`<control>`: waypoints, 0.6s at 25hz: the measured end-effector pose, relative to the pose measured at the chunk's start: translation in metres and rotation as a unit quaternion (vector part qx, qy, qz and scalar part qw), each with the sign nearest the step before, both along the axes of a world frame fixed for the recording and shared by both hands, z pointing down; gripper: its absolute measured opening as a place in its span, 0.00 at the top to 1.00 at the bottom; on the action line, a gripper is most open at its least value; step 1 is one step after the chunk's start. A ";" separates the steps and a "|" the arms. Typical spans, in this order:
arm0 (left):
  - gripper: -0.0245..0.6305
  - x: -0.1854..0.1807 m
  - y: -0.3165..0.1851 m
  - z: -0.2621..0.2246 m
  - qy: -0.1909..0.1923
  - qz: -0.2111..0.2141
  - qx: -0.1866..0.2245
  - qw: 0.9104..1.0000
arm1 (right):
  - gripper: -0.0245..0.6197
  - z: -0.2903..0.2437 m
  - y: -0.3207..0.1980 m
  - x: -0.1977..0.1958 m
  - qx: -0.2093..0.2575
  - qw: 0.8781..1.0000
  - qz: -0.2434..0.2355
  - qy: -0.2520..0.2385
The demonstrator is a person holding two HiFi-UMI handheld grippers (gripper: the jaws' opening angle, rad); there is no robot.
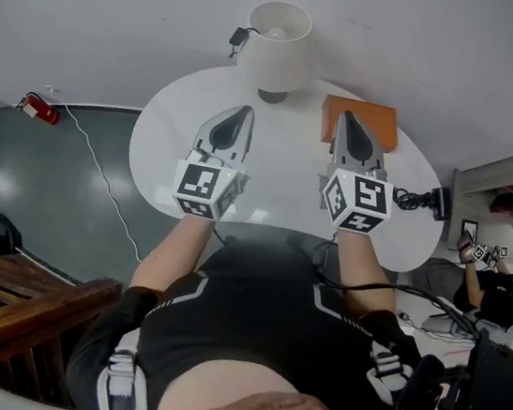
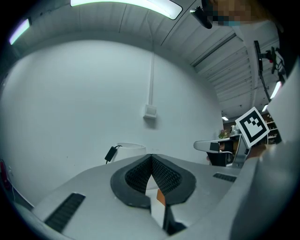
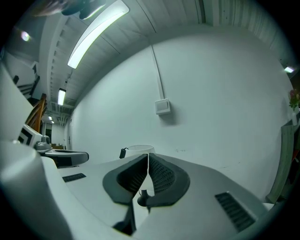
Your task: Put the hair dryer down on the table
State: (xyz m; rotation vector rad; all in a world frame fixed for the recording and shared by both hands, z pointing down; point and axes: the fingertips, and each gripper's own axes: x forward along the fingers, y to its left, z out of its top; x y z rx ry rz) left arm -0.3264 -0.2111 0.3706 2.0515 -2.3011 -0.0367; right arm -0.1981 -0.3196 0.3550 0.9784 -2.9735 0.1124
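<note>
Both grippers hover level over the round white table (image 1: 169,154), side by side, pointing at the back wall. My left gripper (image 1: 247,111) is shut with nothing between its pads, which meet at their tips (image 2: 151,157). My right gripper (image 1: 347,116) is shut and empty too, its jaws pressed together (image 3: 148,156). A black object with a coiled black cord (image 1: 432,202) lies at the table's right edge, well right of the right gripper. I cannot tell whether it is the hair dryer.
A white lamp shade (image 1: 277,46) with a black plug (image 1: 237,37) beside it stands at the table's back. An orange flat object (image 1: 361,121) lies under the right gripper's tip. Wooden furniture (image 1: 17,294) is at the lower left. Another person (image 1: 495,290) sits at the far right.
</note>
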 end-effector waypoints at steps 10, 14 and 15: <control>0.92 0.006 -0.009 -0.016 -0.009 0.008 0.009 1.000 | 0.92 -0.002 -0.001 0.011 -0.001 1.000 0.014 0.002; 0.92 0.010 -0.014 -0.012 -0.006 0.020 0.007 1.000 | 0.92 -0.002 -0.004 0.015 0.002 1.000 0.019 0.004; 0.92 0.011 -0.015 -0.011 -0.005 0.022 0.006 1.000 | 0.92 -0.001 -0.005 0.015 0.003 1.000 0.021 0.004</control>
